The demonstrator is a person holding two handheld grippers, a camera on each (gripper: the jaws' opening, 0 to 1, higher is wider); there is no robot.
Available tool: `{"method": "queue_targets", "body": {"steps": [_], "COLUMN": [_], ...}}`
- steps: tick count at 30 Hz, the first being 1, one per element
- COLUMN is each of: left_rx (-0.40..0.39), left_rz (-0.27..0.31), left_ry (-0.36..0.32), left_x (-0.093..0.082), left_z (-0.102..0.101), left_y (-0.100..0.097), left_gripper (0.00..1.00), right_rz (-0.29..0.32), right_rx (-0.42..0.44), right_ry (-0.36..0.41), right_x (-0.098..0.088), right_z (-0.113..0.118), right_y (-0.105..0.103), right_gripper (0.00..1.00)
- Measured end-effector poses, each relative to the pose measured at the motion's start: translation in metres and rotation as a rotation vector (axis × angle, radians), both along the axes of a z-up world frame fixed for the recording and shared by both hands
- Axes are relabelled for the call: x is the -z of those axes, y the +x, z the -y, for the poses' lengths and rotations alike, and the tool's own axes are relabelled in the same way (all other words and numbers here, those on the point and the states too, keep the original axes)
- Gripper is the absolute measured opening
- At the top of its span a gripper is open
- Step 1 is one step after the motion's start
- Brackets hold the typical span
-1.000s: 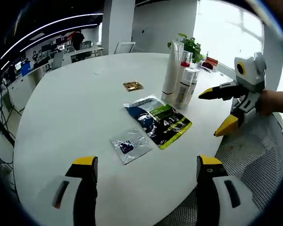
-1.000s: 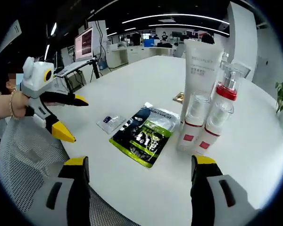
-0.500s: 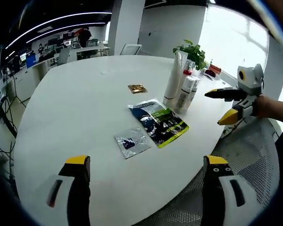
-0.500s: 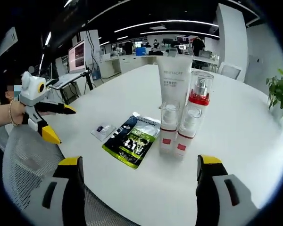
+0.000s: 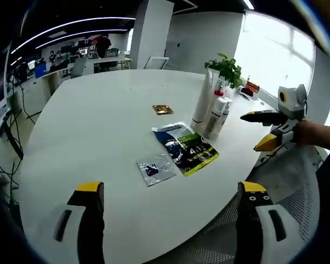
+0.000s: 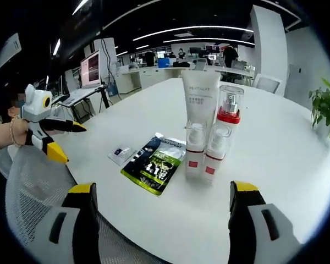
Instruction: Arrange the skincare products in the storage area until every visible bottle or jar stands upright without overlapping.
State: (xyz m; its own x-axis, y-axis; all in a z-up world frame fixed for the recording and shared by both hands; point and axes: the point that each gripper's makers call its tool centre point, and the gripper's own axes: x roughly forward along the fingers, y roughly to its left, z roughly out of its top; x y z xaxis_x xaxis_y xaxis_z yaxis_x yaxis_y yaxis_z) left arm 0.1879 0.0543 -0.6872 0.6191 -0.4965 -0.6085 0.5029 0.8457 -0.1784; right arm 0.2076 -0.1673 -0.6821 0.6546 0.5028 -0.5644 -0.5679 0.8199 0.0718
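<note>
1. Both tools hang off the table edge with nothing in them. The left gripper (image 5: pixel 165 203) has its jaws spread wide and bare, and the right gripper (image 6: pixel 160 206) is just as wide and just as empty.
2. The bottles are the thing to watch. In the right gripper view the cluster stands dead ahead at 12 o'clock: a tall white tube (image 6: pixel 200 104), a red-collared pump bottle (image 6: pixel 229 118) and two small clear-capped bottles (image 6: pixel 194 148) (image 6: pixel 214 155) in front, all upright, long axes vertical, packed just beside one another.
3. From the left gripper view the same cluster (image 5: pixel 213 104) sits at about 1 o'clock and farther up the table, so I judge the right hand the nearer one for any last nudge.
4. Lying flat at 11 o'clock of the right jaws is the green-and-black sachet (image 6: pixel 154 163), long axis running toward the bottles, its near corner close to them; whether it touches them I cannot tell.
5. A small clear packet (image 5: pixel 155 170) lies just beside the sachet, and a little gold packet (image 5: pixel 163 110) lies apart farther up the table.
6. Surface: a round white table (image 5: pixel 88 132), smooth and bare elsewhere, with a mesh chair (image 6: pixel 30 187) at its edge.
7. Room: open office, ceiling strip lights, a potted plant (image 5: pixel 226 65) by the bright window.
</note>
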Motion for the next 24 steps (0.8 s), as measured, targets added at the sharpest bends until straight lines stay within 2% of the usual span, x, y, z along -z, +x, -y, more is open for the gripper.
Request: {"method": "queue_targets", "body": {"steps": [13,24], "left_rx": [-0.002,-0.002], "left_rz": [-0.003,-0.004], "left_ry": [-0.007,-0.021], "left_x": [0.002,0.006], "left_z": [0.000,-0.001], "left_y": [0.001,0.006], "left_gripper": [0.97,0.96], "right_rz": [-0.010,-0.008], "right_rx": [-0.021,-0.102], "right_ry": [-0.016,-0.036], "right_x": [0.003,-0.004], "right_z": [-0.004,-0.028], "right_y": [-0.001,-0.002], "right_gripper": [0.99,0.96]}}
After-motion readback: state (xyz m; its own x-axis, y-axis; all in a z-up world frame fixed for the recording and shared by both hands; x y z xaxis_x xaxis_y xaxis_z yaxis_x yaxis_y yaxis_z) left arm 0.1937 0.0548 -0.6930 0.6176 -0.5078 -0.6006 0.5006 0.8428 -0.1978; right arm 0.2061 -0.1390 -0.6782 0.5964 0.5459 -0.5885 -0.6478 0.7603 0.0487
